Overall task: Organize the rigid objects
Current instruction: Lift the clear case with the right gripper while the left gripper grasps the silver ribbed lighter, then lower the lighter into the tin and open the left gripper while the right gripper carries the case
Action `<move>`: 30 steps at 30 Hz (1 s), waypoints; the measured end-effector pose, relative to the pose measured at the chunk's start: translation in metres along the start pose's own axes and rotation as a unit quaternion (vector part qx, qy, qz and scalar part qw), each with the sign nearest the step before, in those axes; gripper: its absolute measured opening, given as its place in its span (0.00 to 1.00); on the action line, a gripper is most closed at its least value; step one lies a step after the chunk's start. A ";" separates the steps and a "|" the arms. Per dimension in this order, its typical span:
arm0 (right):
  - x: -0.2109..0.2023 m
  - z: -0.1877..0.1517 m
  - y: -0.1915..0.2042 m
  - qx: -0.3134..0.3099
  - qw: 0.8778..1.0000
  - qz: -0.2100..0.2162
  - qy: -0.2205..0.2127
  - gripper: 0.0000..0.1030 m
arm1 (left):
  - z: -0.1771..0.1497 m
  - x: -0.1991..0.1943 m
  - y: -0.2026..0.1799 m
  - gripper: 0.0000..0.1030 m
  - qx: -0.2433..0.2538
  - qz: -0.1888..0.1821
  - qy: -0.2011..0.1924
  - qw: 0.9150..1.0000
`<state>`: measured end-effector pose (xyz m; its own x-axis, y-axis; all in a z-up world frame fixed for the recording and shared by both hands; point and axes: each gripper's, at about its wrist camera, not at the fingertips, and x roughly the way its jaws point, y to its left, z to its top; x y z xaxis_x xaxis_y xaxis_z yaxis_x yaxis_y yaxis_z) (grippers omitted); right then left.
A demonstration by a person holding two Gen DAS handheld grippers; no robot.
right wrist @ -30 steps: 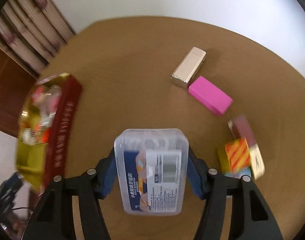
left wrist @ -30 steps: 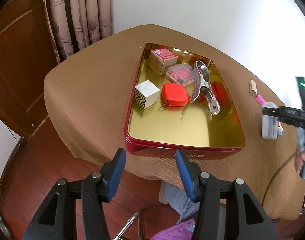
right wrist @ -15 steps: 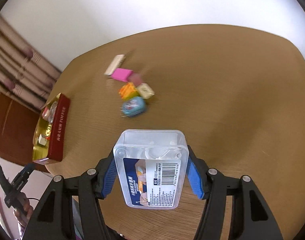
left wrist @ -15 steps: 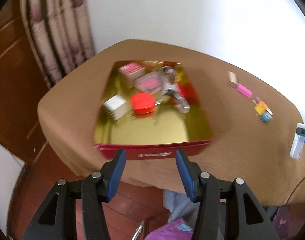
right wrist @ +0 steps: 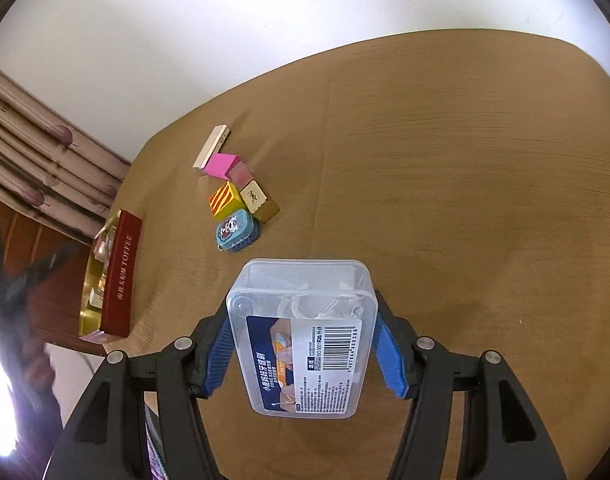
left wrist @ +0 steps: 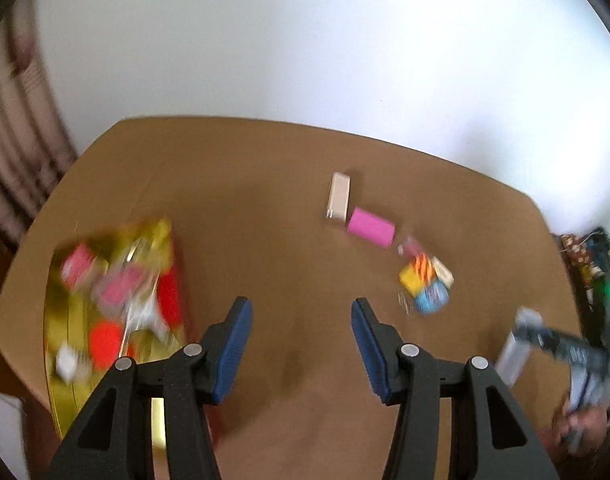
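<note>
Worktop [right wrist: 465,168]: I am now seeing the loose pile ahead of me, where a second ago my left view was facing the tin.
Toffee tin [right wrist: 121,272]: sitting at the worktop's left edge, already holding several pieces.
Floss box [right wrist: 301,336]: my right hand-held gripper [right wrist: 303,346] is clamping it, carrying it right of the tin, away from it.
Left hand-held gripper [left wrist: 299,346]: hanging apart, empty, right of the tin.
Meaning: I am judging this box is going elsewhere than the tin.
</note>
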<state>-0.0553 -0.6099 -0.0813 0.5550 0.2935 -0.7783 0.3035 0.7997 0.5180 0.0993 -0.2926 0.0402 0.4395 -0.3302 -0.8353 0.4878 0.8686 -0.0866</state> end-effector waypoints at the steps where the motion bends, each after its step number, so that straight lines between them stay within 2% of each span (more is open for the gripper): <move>1: 0.000 0.001 -0.002 0.001 1.000 0.003 -0.001 0.57 | 0.015 0.012 -0.007 0.51 0.010 0.001 0.009 1.000; 7: 0.004 0.007 -0.020 0.015 1.000 0.022 0.006 0.57 | 0.095 0.106 -0.046 0.51 0.063 0.010 0.073 0.995; 11: 0.007 0.010 -0.025 0.010 0.999 0.032 0.011 0.57 | 0.120 0.156 -0.060 0.51 0.092 0.027 0.101 0.990; 13: 0.008 0.012 -0.027 0.011 0.999 0.038 0.014 0.57 | 0.125 0.175 -0.063 0.51 0.101 0.046 0.112 0.988; 18: 0.009 0.016 -0.027 0.014 0.998 0.054 0.017 0.57 | 0.131 0.212 -0.067 0.51 0.113 0.065 0.148 0.980; 23: 0.012 0.018 -0.023 0.013 0.998 0.063 0.020 0.57 | 0.128 0.232 -0.069 0.52 0.123 0.068 0.167 0.976; 26: 0.015 0.018 -0.023 0.014 0.997 0.066 0.024 0.58 | 0.128 0.232 -0.070 0.51 0.119 0.065 0.150 0.979; 27: 0.015 0.018 -0.023 0.015 0.997 0.066 0.024 0.58 | 0.128 0.231 -0.067 0.37 0.108 0.056 0.149 0.981; 28: 0.016 0.018 -0.022 0.016 0.997 0.067 0.025 0.58 | 0.129 0.229 -0.064 0.29 0.094 0.034 0.152 0.983; 30: 0.016 0.019 -0.024 0.017 0.997 0.068 0.026 0.58 | 0.126 0.226 -0.062 0.29 0.089 0.043 0.149 0.984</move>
<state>-0.0389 -0.6341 -0.0993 0.5520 0.4248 -0.7175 0.2560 0.7326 0.6307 0.2637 -0.4680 -0.0749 0.2567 -0.1126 -0.9599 0.5940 0.8018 0.0649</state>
